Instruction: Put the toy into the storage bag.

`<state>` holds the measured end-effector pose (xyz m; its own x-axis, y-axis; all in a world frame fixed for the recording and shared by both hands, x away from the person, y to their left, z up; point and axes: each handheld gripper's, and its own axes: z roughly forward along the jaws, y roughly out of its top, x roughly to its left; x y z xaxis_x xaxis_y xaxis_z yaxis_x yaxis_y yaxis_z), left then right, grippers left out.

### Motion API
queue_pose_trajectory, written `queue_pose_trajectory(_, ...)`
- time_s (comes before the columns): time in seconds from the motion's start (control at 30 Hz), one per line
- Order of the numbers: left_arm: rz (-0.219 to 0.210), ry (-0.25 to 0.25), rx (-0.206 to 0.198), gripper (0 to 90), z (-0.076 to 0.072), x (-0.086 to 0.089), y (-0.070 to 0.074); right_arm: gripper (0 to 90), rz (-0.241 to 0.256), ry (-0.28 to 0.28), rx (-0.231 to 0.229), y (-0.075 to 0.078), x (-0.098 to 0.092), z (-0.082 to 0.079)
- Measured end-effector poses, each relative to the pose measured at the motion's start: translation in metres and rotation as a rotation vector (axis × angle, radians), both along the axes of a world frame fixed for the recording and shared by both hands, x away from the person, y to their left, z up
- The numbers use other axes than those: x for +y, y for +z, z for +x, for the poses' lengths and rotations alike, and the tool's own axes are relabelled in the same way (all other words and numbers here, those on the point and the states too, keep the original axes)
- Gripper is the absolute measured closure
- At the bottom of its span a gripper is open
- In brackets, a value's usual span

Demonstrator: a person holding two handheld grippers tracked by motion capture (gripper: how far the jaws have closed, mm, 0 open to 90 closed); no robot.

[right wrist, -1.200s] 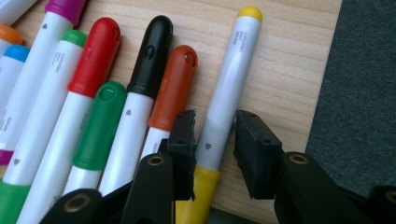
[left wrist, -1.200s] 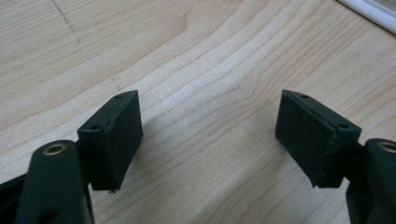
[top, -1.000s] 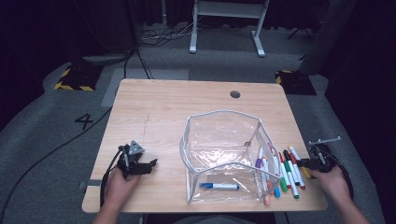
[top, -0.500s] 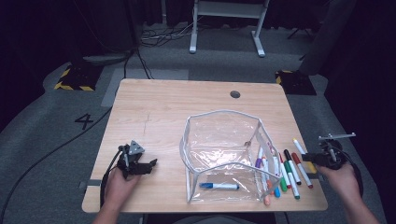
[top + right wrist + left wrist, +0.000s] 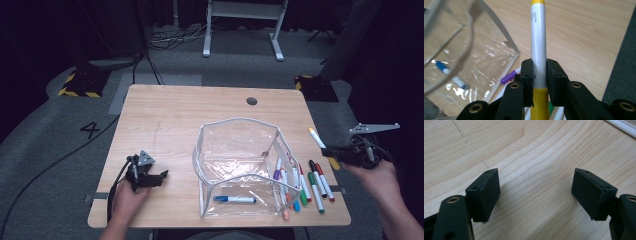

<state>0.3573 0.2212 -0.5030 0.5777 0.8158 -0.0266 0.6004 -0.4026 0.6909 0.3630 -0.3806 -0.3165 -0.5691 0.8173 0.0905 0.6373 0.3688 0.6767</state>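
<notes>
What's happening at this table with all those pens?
A person works hand-held tongs in each hand. The right tongs are shut on a yellow marker, lifted beside the clear pouch. A blue marker already lies inside, and more markers wait on the table. The left tongs rest open on the wood.

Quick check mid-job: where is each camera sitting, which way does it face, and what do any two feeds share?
High view: above the person's side, facing forward and down on the table; shows both forearms, the left gripper and right gripper.
Left gripper view: rides on the left gripper, facing down at bare wood between its open jaws.
Right gripper view: rides on the right gripper, looking along the clamped yellow marker toward the clear pouch.
Shared: high and right gripper views both show the yellow marker, the pouch and the blue marker inside it.
</notes>
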Motion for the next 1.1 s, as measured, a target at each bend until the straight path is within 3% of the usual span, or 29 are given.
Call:
queue_pose_trajectory(0.3,-0.001,0.005,0.0,23.2,0.0,0.0,0.0,76.4,-0.013,0.173,-0.064,0.044,0.042,-0.007)
queue_pose_trajectory(0.53,-0.004,0.015,-0.005,23.2,-0.002,-0.001,0.0,76.4,-0.018,0.302,-0.065,0.059,0.08,-0.001)
queue_pose_trajectory(0.83,-0.004,0.016,-0.003,23.1,-0.002,-0.001,0.0,76.4,-0.039,0.428,-0.04,0.067,0.131,0.008)
queue_pose_trajectory(1.1,-0.005,0.014,-0.004,22.9,-0.001,-0.001,0.0,76.4,-0.056,0.546,-0.035,0.06,0.169,0.008)
